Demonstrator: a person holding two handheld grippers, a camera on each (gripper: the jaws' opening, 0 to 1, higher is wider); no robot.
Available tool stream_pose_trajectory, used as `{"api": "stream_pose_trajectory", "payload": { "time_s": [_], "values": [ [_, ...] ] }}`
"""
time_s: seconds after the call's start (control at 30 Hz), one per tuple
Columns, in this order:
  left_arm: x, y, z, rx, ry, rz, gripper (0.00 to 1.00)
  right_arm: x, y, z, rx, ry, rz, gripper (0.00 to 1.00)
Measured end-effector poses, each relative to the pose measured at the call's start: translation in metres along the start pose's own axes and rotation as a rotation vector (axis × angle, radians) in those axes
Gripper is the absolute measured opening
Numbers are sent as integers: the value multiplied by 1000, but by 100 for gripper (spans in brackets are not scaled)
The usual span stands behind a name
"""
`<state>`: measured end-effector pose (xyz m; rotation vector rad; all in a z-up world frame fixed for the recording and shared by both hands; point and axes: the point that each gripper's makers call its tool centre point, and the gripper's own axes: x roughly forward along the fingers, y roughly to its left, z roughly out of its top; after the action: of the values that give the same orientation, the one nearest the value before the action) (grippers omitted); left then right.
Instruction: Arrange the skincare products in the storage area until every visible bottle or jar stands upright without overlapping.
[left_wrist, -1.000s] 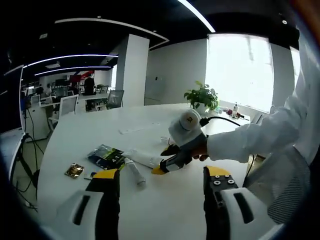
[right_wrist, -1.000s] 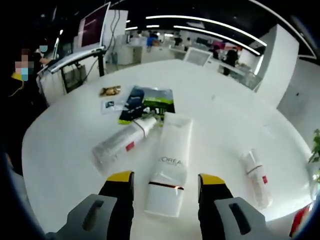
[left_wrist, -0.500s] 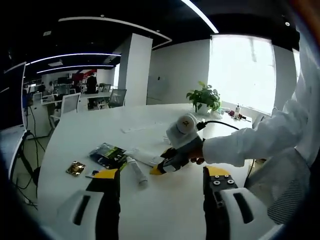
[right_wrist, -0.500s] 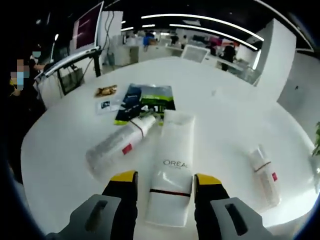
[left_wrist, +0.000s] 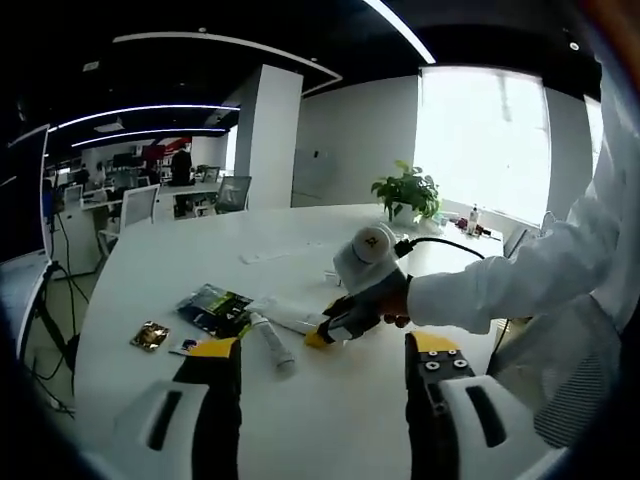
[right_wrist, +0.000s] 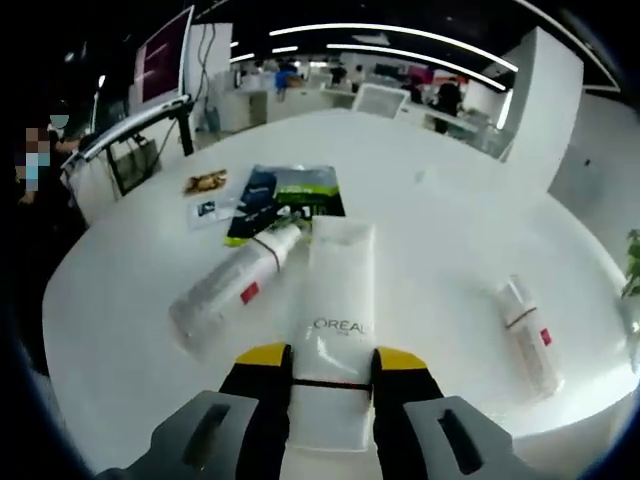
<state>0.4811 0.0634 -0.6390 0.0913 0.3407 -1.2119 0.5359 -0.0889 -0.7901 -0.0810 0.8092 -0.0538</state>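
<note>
I am bringing my right gripper (right_wrist: 325, 362) down over the tube (right_wrist: 336, 325), which is lying flat on the counter (right_wrist: 440, 230) with its cap end toward me. My right jaws are drawn in close on either side of the tube near the dark band, but I cannot tell whether they are gripping it yet or just flanking it. My left gripper (left_wrist: 325, 350) is hanging above the counter with its jaws wide apart and nothing between them.

The tube is soft and flat, so I am judging that a pinch this near the cap may fold it or let it slide out when I tip it up. Its cap end looks narrow, and it could topple once stood.

A bottle (right_wrist: 228, 290) is lying just beside the tube on my left, its neck touching or nearly touching the tube's far corner. Swinging the tube up carelessly could roll that bottle away. A smaller bottle (right_wrist: 527, 332) is lying well apart to my right, near the counter edge, where a nudge might send it off. A dark sachet (right_wrist: 285, 195) is lying beyond both.
</note>
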Motion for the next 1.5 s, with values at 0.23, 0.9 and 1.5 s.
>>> {"api": "stream_pose_trajectory", "payload": {
  "time_s": [0.23, 0.9, 1.5],
  "values": [
    [0, -3, 1, -9, -6, -14, 60, -19, 6, -14, -12, 36, 12, 23],
    [40, -23, -20, -286, 86, -195, 54, -62, 6, -44, 174, 46, 84, 23],
    [111, -11, -56, -724, 174, -162, 45, -83, 12, -48, 430, 6, 203, 23]
  ]
}}
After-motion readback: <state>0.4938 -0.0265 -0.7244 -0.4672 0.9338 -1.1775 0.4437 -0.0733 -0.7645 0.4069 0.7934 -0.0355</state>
